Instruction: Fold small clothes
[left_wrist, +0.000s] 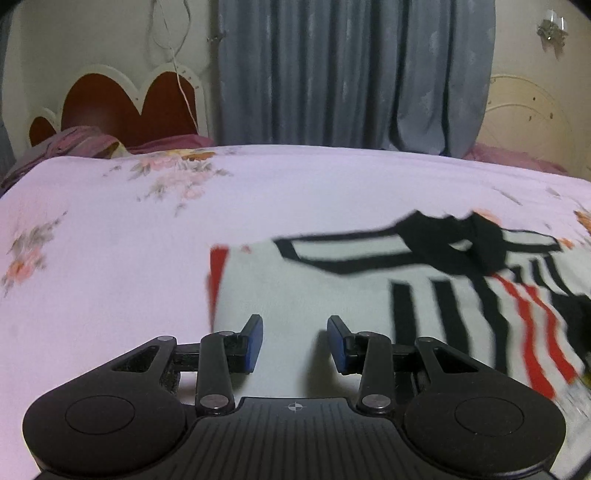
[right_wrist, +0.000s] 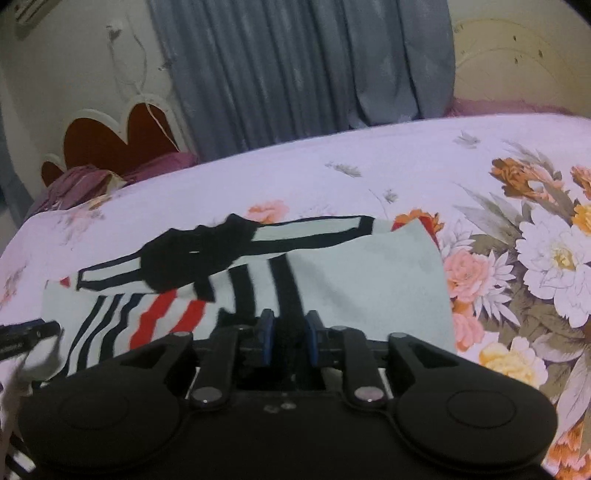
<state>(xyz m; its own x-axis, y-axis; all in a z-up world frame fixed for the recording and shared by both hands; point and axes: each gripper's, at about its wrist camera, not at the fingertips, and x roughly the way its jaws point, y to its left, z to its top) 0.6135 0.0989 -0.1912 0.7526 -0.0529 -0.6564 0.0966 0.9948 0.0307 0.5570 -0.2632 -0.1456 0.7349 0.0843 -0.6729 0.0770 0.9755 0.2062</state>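
Observation:
A small white garment with black and red stripes and a black patch lies spread on the floral bed sheet. My left gripper is open, its blue pads apart, just above the garment's plain white part near its left edge. In the right wrist view the same garment lies ahead. My right gripper has its pads a narrow gap apart with a dark stripe of the garment between them; whether it grips the cloth is unclear. The left gripper's tip shows at the left edge.
A red heart-shaped headboard and purple bedding stand at the far left. Grey curtains hang behind the bed. A cream headboard is at the far right. Large printed flowers cover the sheet on the right.

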